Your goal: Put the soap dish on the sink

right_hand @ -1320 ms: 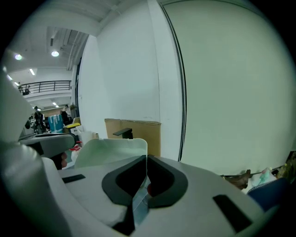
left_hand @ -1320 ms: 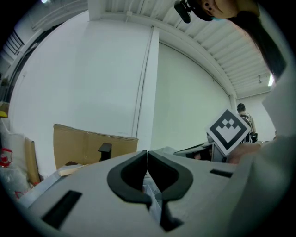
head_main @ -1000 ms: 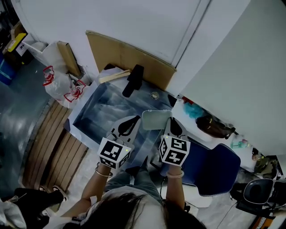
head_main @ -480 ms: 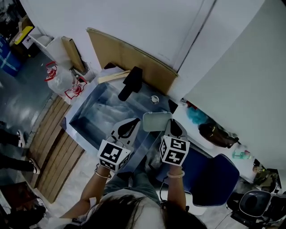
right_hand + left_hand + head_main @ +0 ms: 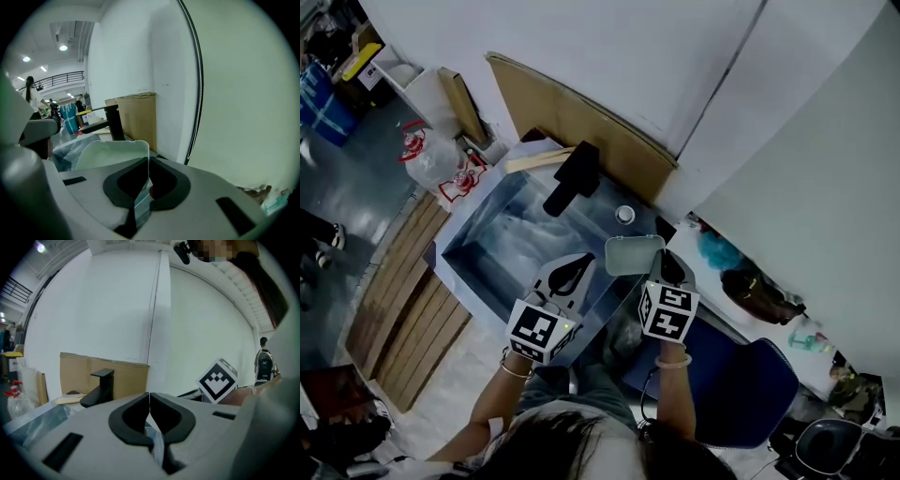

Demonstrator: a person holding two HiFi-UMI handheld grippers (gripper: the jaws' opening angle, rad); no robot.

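While the soap dish (image 5: 633, 254) hangs at centre frame in the head view, over the right edge of the sink (image 5: 517, 236), it should be lowered level. In the left gripper view, the left gripper (image 5: 149, 411) is clenched on nothing. In the right gripper view, the right gripper (image 5: 146, 174) pinches the dish's thin wall and should let go only once the dish sits flat.

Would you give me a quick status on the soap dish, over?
Left gripper shut, empty. Right gripper shut on soap dish edge. Dish held over sink right end, not yet down. Faucet at back, clear of it.
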